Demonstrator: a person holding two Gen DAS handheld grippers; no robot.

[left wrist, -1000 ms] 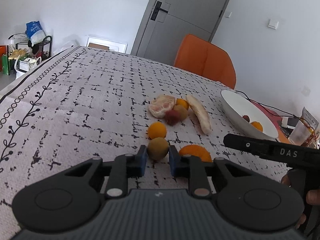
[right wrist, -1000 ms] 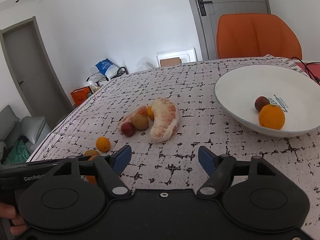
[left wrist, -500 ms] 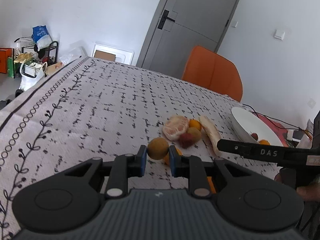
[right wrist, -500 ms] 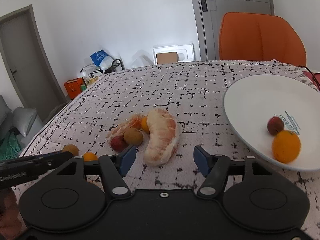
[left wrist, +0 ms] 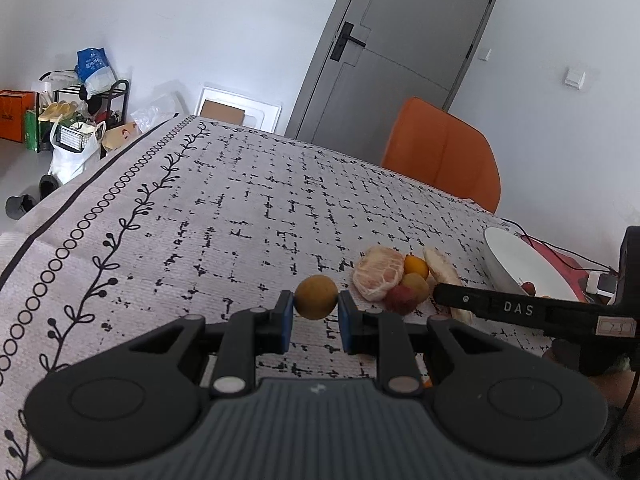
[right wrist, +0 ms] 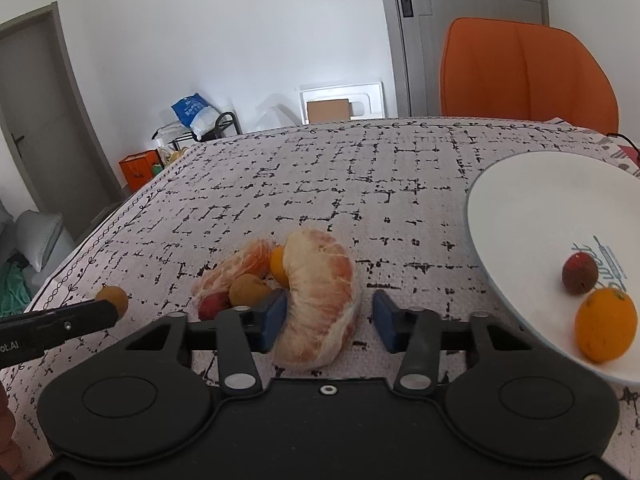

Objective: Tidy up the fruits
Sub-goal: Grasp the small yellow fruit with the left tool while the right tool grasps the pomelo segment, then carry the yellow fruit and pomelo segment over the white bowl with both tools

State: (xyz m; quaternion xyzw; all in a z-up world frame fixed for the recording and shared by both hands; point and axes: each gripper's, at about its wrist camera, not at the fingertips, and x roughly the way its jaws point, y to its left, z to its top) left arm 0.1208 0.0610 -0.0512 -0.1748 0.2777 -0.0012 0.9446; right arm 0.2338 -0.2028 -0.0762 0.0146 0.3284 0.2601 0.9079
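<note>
The left gripper (left wrist: 316, 316) is closed on a small brown fruit (left wrist: 316, 297) and holds it above the tablecloth (left wrist: 224, 216). The right gripper (right wrist: 328, 320) is closing around the peeled pomelo piece (right wrist: 320, 300), which lies on the cloth; the right pad does not touch it yet. The step in hand is picking up. Next, I think, both fruits must travel to the white bowl (right wrist: 532, 216) on the right.

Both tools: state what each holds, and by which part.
Left tool: brown round fruit, pinched across its sides. Right tool: closing around the peeled pomelo piece, not yet gripping.
</note>
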